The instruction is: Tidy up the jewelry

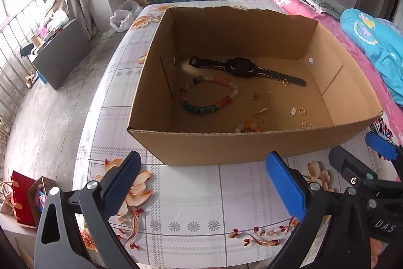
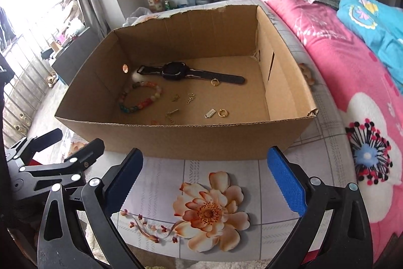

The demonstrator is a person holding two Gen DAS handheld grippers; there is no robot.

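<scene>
An open cardboard box stands on a flowered tablecloth. Inside lie a black wristwatch, a coloured bead bracelet, a second pale bead bracelet half hidden by the near wall, gold rings, a silver clip and small gold chains. My left gripper hangs open over the tablecloth in front of the box, nothing between its blue pads. My right gripper is open beside it, empty too.
The table carries a flower-print cloth. A bed with pink and blue blankets lies close on the right. On the left the floor drops away, with a red bag and a window with bars. The right gripper's frame shows beside the left one.
</scene>
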